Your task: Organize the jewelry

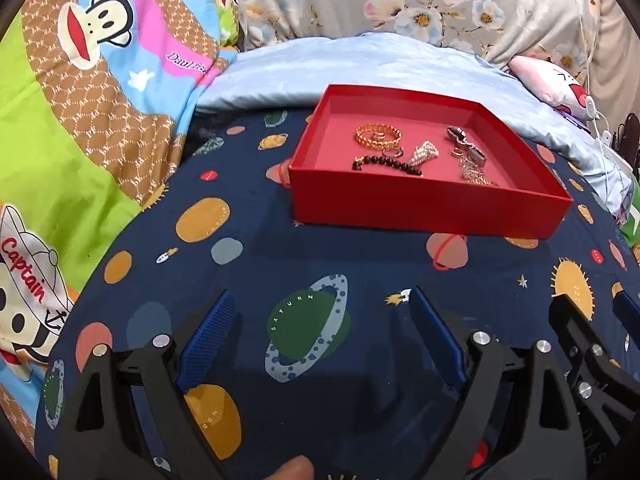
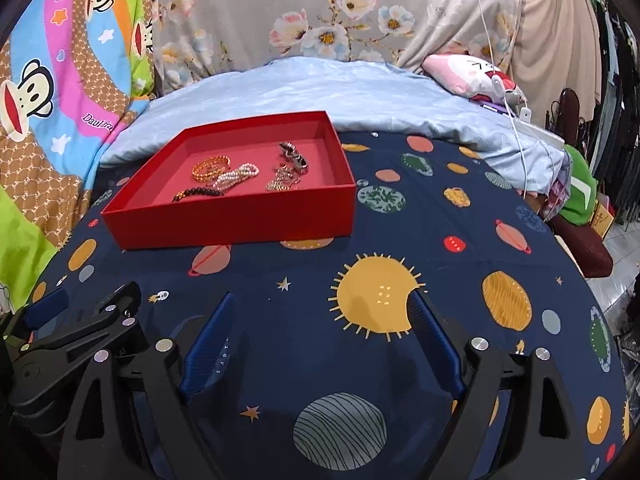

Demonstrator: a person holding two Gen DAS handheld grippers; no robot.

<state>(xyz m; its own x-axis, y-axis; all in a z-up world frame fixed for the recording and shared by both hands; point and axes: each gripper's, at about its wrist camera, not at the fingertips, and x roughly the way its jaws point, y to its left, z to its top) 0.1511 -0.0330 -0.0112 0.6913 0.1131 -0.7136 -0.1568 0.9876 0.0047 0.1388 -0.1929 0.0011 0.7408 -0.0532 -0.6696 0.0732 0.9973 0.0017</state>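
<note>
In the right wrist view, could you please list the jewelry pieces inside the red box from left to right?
Dark bead bracelet → gold bangle → pearl bracelet → tangled chain, with the dark metal piece behind it, all in the red box.

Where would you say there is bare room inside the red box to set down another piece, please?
Inside the red box, the pink floor is bare along the left wall, beside the gold bracelet, and along the far wall. The right corner past the silver chain pile is bare too. The middle is crowded: dark bead bracelet, pearl strand and rings cluster together.
</note>
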